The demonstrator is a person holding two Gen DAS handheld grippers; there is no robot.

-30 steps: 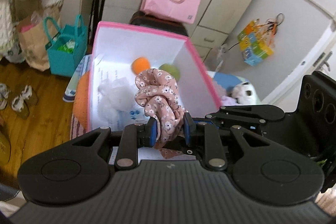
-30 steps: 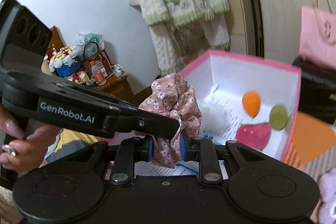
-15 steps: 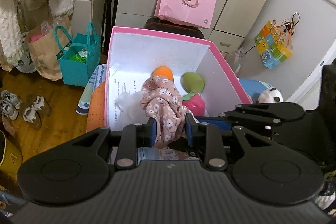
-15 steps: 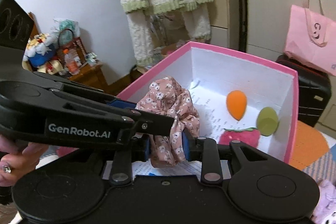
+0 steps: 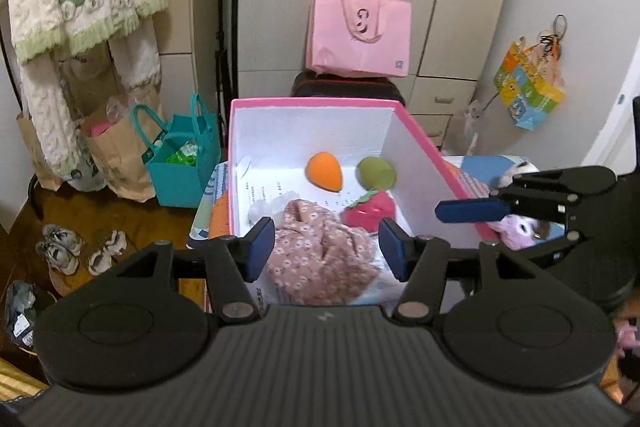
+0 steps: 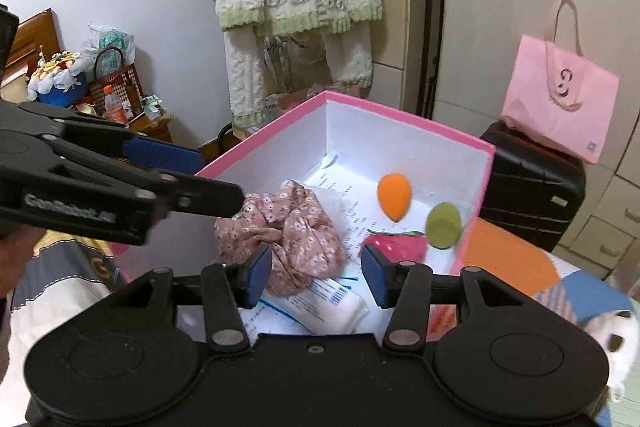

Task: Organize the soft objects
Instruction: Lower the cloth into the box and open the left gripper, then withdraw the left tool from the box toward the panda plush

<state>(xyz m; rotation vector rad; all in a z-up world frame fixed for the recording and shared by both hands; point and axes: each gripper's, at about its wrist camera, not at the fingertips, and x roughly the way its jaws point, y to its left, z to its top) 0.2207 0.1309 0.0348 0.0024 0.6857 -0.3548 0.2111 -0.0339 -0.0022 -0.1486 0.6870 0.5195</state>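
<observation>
Floral scrunchie point(image 5: 320, 251) loose between both opening hand-held grippers point(image 5: 326, 247) point(image 6: 316, 277); white packet point(image 6: 320, 307) only in right view.

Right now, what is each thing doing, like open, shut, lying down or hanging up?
pink box: open, no lid on.
floral scrunchie: lying loose in the box, let go.
orange sponge: lying on the box floor.
left gripper: jaws opening, pads clear of the scrunchie.
right gripper: jaws opening, holding nothing.
pink bag: upright on the suitcase.
</observation>
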